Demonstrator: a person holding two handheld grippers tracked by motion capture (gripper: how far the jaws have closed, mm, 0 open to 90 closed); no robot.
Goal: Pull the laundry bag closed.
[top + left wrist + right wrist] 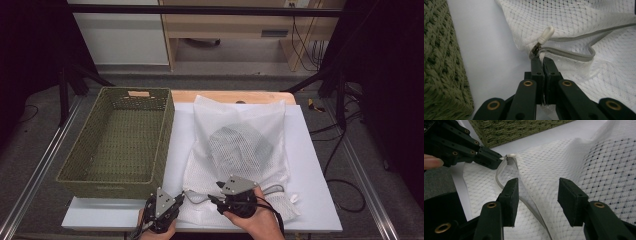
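A white mesh laundry bag lies on the white table top with something dark and grey inside it. My left gripper is shut on the bag's edge just below the white zipper pull, at the end of the grey zipper. In the high view the left gripper sits at the bag's near left corner. My right gripper stands open over the mesh beside the zipper tape; a raised fold of fabric lies between its jaws, and the pads are not pressing on it. In the same view, the left gripper holds the corner by the zipper pull.
A green woven basket stands empty to the left of the bag, its near wall close to my left gripper. The white board has bare surface right of the bag. Black frame legs and cables stand on the floor at both sides.
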